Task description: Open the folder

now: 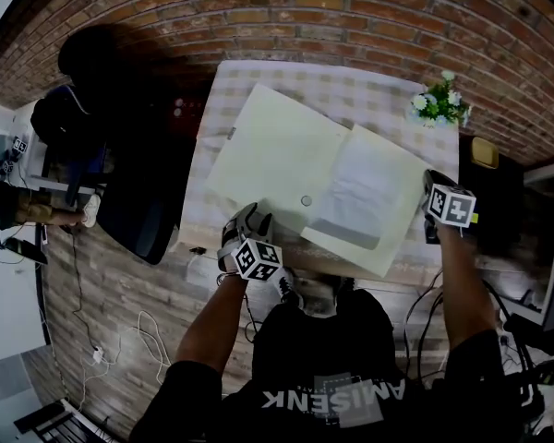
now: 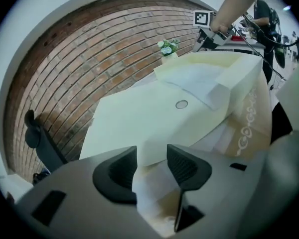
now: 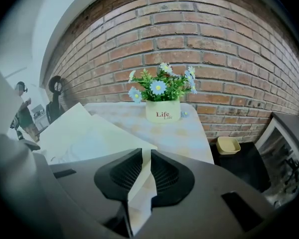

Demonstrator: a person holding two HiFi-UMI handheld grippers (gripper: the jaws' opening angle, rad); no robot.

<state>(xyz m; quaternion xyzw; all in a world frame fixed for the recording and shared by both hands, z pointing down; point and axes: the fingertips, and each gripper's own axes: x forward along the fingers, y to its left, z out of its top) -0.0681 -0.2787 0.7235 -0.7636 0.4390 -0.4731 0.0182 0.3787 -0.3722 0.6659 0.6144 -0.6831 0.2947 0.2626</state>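
Note:
A pale yellow folder (image 1: pixel 277 155) lies spread open on the checked table (image 1: pixel 388 90), with white papers (image 1: pixel 367 192) in its right half and a round snap button (image 1: pixel 306 200) near the middle. My left gripper (image 1: pixel 249 218) is at the near edge of the left cover. In the left gripper view its jaws stand apart, with the cover's edge (image 2: pixel 154 151) just reaching between the left gripper (image 2: pixel 152 163) pads and not pinched. My right gripper (image 1: pixel 431 187) is at the folder's right edge. In the right gripper view the right gripper (image 3: pixel 146 171) is shut on the thin cover edge (image 3: pixel 142 193).
A pot of flowers (image 1: pixel 440 104) stands at the table's far right corner, against the brick wall. A black chair (image 1: pixel 138 201) is left of the table. A small yellow bowl (image 1: pixel 485 152) sits on dark furniture to the right. Cables lie on the wooden floor.

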